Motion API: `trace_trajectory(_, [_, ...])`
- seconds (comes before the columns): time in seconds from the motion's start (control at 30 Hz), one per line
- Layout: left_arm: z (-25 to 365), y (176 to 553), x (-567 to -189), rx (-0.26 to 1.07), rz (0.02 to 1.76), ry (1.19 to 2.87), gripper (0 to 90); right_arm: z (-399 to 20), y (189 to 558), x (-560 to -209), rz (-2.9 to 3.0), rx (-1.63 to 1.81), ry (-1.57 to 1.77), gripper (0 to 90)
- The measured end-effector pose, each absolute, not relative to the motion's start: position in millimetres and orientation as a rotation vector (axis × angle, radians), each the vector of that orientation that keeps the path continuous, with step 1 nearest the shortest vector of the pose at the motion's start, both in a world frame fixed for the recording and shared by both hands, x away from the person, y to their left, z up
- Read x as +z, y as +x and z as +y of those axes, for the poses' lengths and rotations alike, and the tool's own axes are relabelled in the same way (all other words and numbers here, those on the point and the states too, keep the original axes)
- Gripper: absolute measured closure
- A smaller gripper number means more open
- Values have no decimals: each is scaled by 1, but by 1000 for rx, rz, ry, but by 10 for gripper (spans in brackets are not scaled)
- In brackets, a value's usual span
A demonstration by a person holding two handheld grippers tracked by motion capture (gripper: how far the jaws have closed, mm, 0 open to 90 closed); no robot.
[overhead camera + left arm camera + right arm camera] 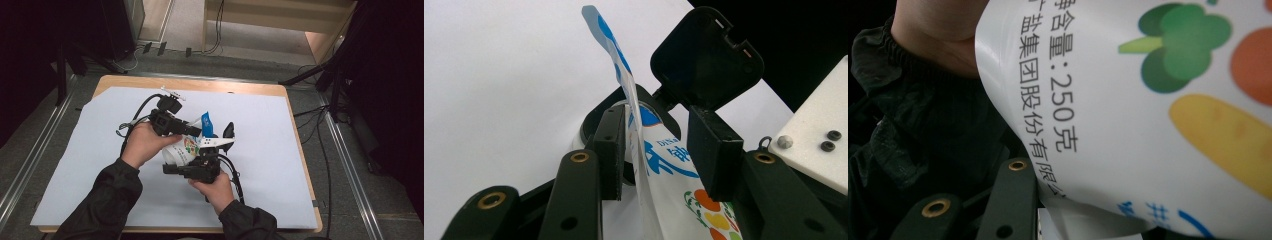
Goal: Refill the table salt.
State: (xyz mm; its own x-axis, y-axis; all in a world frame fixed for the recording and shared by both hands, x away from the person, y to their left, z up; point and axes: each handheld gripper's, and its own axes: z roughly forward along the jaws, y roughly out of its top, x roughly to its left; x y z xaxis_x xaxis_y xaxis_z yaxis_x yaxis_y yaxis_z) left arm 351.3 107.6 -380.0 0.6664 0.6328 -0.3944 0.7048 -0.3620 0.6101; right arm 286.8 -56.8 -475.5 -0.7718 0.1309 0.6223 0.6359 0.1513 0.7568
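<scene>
A white container (pixel 182 147) printed with vegetables lies tilted above the table between both hands. Its black flip lid (pixel 228 131) stands open (pixel 706 55). A blue-and-white film strip (pixel 207 123) rises from its mouth. My left gripper (pixel 192 132) reaches the mouth from the left. In the left gripper view its jaws (pixel 656 150) stand apart, with the film strip (pixel 614 45) between them, close to the left pad (pixel 611 150). My right gripper (pixel 186 162) holds the container's body from below. In the right gripper view the printed wall (pixel 1148 100) presses on one finger (pixel 1015 195), and the other finger is hidden.
A pale sheet (pixel 280 150) covers the wooden table (pixel 200 85). Cables trail from both grippers across it. Dark stands and floor cables (pixel 320 75) flank the table, with metal rails (pixel 350 160) along both sides. A person's dark sleeves (pixel 105 200) enter from the bottom.
</scene>
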Motion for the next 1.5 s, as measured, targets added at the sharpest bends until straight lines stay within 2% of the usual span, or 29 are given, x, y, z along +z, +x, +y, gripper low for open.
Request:
trace_trajectory(0.4, [107, 351, -380, -117, 1029, 2091, 595, -57, 287, -476, -2015, -1655, -737, 713])
trace_trajectory(1.07, [106, 350, -380, -112, 1024, 2097, 622, -59, 290, -480, -1973, -1647, -761, 713])
trace_trajectory(1.5, [111, 353, -386, -121, 1043, 2131, 753, -54, 287, -484, -2068, -1625, -756, 712])
